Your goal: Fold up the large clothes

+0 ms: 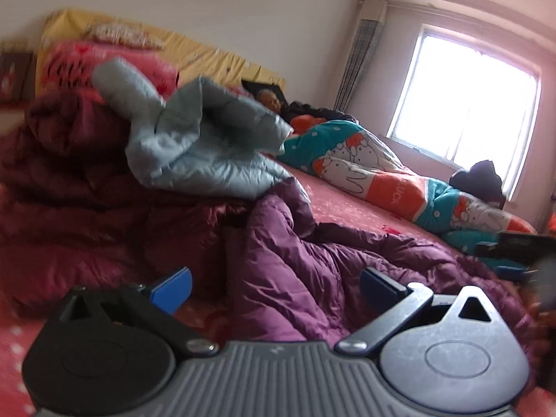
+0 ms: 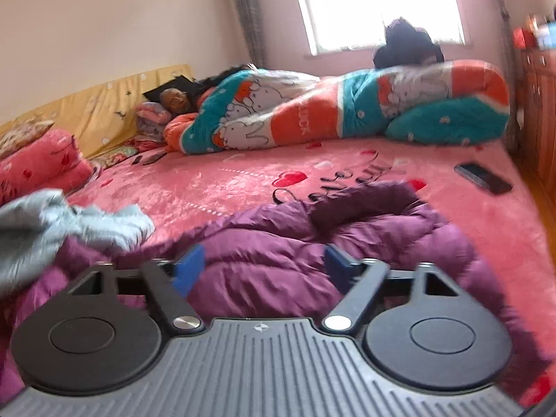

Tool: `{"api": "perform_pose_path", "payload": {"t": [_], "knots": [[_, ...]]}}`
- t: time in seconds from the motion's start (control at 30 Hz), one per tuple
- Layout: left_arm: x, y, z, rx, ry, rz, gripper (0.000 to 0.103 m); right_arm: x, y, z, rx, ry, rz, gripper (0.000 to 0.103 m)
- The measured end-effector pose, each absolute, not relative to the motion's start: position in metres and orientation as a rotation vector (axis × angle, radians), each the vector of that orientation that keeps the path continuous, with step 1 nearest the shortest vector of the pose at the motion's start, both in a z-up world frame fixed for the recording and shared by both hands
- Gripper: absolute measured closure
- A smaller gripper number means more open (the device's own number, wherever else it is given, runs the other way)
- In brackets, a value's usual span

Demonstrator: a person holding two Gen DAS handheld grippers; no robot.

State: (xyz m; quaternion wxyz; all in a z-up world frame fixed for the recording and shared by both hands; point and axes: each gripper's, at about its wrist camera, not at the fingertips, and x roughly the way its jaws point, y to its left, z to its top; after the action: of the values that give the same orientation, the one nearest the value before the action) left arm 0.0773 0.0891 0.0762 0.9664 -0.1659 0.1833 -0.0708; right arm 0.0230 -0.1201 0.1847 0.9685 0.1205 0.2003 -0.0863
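The big pink bed point(image 2: 215, 187) holds a puffy purple coat point(image 2: 278, 264), lying beside the grey coat point(image 1: 194, 146). It looks soft, light and slippery; grab a hem. Both the left gripper point(image 1: 274, 288) and right gripper point(image 2: 266, 267) have wide, empty fingers.

Two low, near views across one bed point(image 2: 215, 187)

Pink bedspread point(image 2: 243, 180) with red hearts covers the bed. A rolled quilt point(image 2: 347, 111), teal and orange with white rabbits, lies across its far side, toward 12 o'clock. A dark phone point(image 2: 483, 178) rests on the bedspread at 2 o'clock. Yellow cloth point(image 2: 104, 111) lines the wall at 10 o'clock, a pink pillow point(image 2: 41, 163) just below it. A bright window point(image 2: 375, 3) stands behind; a dark bundle point(image 2: 406, 43) sits before it.
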Motion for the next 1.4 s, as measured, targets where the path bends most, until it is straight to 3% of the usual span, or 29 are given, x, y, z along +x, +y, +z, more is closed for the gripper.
{"api": "perform_pose_path", "payload": {"t": [0.07, 0.2, 0.33, 0.53, 0.77, 0.97, 1.03, 1.07, 1.13, 1.17, 1.23, 1.33, 1.4], "knots": [[0.085, 0.089, 0.07, -0.379, 0.402, -0.169, 0.001, 0.047, -0.118, 0.181, 0.25, 0.432, -0.191, 0.043], [0.098, 0.084, 0.056, -0.397, 0.47, -0.187, 0.001, 0.087, -0.111, 0.169, 0.184, 0.451, -0.193, 0.054], [0.103, 0.084, 0.048, -0.454, 0.508, -0.199, 0.001, 0.111, -0.088, 0.139, 0.058, 0.565, -0.201, 0.055], [0.105, 0.081, 0.039, -0.488, 0.555, -0.188, 0.001, 0.113, -0.082, 0.099, -0.036, 0.562, -0.239, 0.056], [0.112, 0.077, 0.015, -0.549, 0.705, -0.222, 0.001, 0.112, -0.081, 0.099, -0.062, 0.572, -0.239, 0.056], [0.11, 0.068, 0.009, -0.508, 0.676, -0.197, 0.001, 0.108, -0.079, 0.097, -0.066, 0.568, -0.232, 0.055], [0.109, 0.063, 0.01, -0.481, 0.668, -0.2, 0.001, 0.108, -0.077, 0.102, -0.07, 0.571, -0.234, 0.053], [0.107, 0.059, 0.01, -0.47, 0.668, -0.212, 0.002, 0.104, -0.077, 0.105, -0.062, 0.566, -0.232, 0.045], [0.106, 0.059, 0.011, -0.48, 0.666, -0.243, 0.002, 0.091, -0.081, 0.114, -0.027, 0.538, -0.235, 0.022], [0.105, 0.059, 0.011, -0.493, 0.665, -0.265, 0.003, 0.083, -0.083, 0.12, -0.006, 0.516, -0.238, 0.0], [0.106, 0.059, 0.011, -0.521, 0.661, -0.292, 0.008, 0.059, -0.087, 0.132, 0.015, 0.453, -0.236, 0.0], [0.101, 0.061, 0.012, -0.531, 0.655, -0.288, 0.023, 0.012, -0.098, 0.151, 0.044, 0.371, -0.249, 0.0], [0.098, 0.066, 0.011, -0.565, 0.651, -0.283, 0.025, -0.024, -0.115, 0.16, 0.109, 0.338, -0.264, 0.0]]}}
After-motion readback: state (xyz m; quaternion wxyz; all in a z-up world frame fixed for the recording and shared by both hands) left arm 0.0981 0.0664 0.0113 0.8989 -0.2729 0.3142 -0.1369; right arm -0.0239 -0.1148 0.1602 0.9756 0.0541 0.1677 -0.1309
